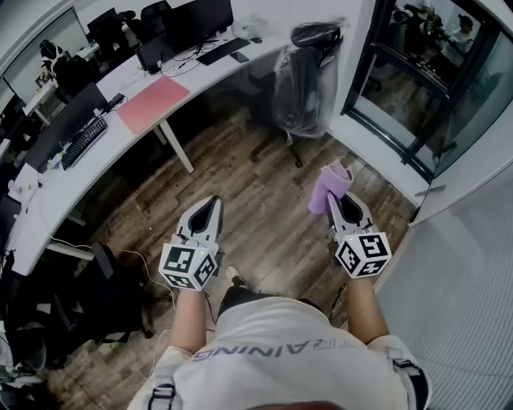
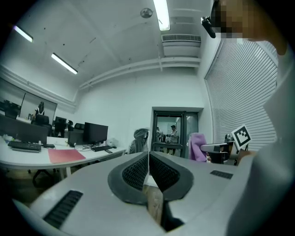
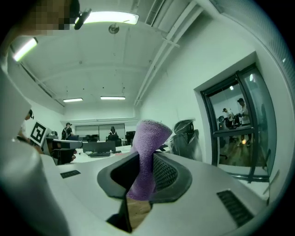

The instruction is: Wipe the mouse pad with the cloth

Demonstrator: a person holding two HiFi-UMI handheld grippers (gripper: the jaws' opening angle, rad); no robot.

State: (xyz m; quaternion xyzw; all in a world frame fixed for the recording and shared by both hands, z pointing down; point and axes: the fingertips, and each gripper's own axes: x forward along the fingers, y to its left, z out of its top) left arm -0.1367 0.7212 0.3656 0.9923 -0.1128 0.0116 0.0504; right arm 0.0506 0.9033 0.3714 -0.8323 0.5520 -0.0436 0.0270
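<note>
White desk (image 1: 120, 88): long, curving along the left side of the room. It carries dark monitors (image 1: 192, 20) and a black keyboard (image 1: 83, 141).

Mouse pad (image 1: 152, 104): flat pink sheet lying on the desk near its front edge, bare on top. It is well apart from both grippers. It also shows in the left gripper view as a pink slab (image 2: 66, 155) on the desk edge.

Left gripper (image 1: 213, 205): held out over the wooden floor (image 1: 248, 172) and pointing away from the person. Marker cube (image 1: 189, 266) sits at the wrist end. In its own view (image 2: 148, 159) the two ribbed pads meet along one line, with nothing between them.

Office chair (image 1: 298, 84): wrapped in clear plastic, standing by the far end of the desk, between the two grippers as seen from the head camera.

Cloth (image 1: 330, 186): purple and soft, standing up out of the right gripper's tip, clear of the desk and of the mouse pad.

Right gripper (image 1: 337, 200): held level with the left one, with its marker cube (image 1: 362, 254) towards the person. In its own view (image 3: 144, 171) the jaws are clamped on the lower part of the cloth (image 3: 148, 140), whose folded top rises above them.

Glass door (image 1: 417, 88): dark-framed, at far right. People are visible beyond it, too small to describe.

Person: white shirt (image 1: 280, 352) at the bottom edge, both forearms extended.
</note>
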